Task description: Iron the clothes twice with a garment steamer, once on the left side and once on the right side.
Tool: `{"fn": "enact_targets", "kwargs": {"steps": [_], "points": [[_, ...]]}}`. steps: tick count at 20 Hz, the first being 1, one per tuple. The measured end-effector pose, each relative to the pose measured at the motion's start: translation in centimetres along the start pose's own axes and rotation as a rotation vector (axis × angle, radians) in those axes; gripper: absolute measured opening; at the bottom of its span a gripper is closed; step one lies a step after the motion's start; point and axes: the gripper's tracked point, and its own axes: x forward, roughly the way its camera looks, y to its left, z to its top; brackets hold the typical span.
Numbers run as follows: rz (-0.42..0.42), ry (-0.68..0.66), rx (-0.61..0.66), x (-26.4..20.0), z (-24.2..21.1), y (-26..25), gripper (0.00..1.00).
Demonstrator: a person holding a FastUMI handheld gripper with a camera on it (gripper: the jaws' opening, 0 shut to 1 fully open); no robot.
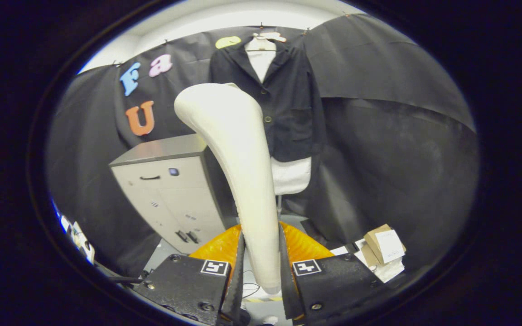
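A white garment steamer point(238, 158) rises from between my fingers, its handle pinched on both sides and its head curving up and to the left. My gripper point(261, 267) is shut on that handle. Beyond the steamer a dark buttoned jacket point(283, 95) hangs on a white mannequin torso point(290, 174) against the booth wall. The steamer head stands in front of the jacket's left half, still some way short of the cloth. The steamer hides part of the jacket's left side.
A grey metal cabinet point(170, 190) with drawers stands left of the mannequin. Cardboard boxes with papers point(383, 251) lie on the floor at the right. Black cloth walls close in the back and sides.
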Motion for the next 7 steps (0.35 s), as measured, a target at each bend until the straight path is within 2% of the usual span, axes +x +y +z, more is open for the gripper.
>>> {"fn": "enact_targets", "kwargs": {"steps": [7], "points": [[0.065, -0.005, -0.027, -0.3, 1.3, -0.2, 0.38]]}}
